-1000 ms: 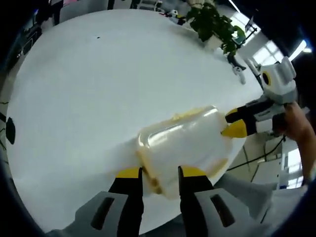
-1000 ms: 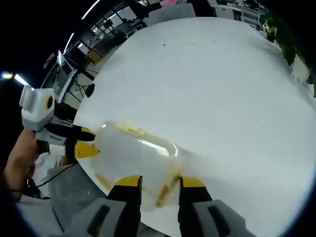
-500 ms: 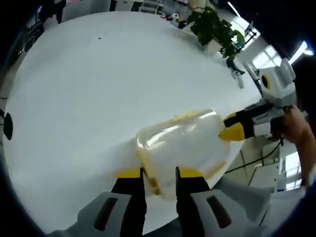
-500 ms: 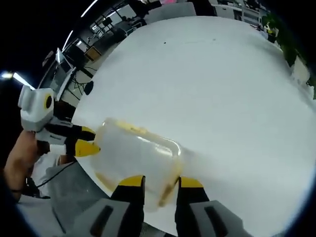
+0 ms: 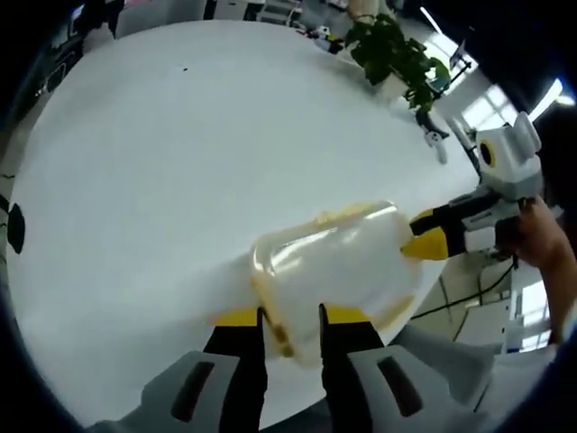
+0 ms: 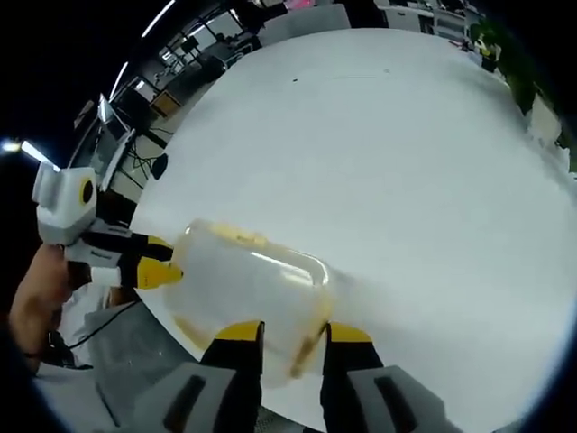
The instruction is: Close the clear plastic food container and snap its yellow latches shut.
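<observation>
The clear container (image 5: 329, 262) on the white table (image 5: 162, 153) is pinched at opposite ends by the left gripper (image 5: 290, 327) and the right gripper (image 6: 287, 341).

The near end of the clear container (image 5: 332, 266) is covered by the jaws of the left gripper (image 5: 290, 317) in the left gripper view, so the yellow latch (image 5: 281, 336) there is seen only as a strip in the narrow gap, and whether it is snapped down cannot be told. In the right gripper view the same holds at the right gripper (image 6: 283, 332). The container's contents are blurred by its cloudy walls. The near edge of the counter (image 5: 162, 171) is cut off. The potted plant (image 5: 394, 50) and small far objects beside it are too small to identify.
</observation>
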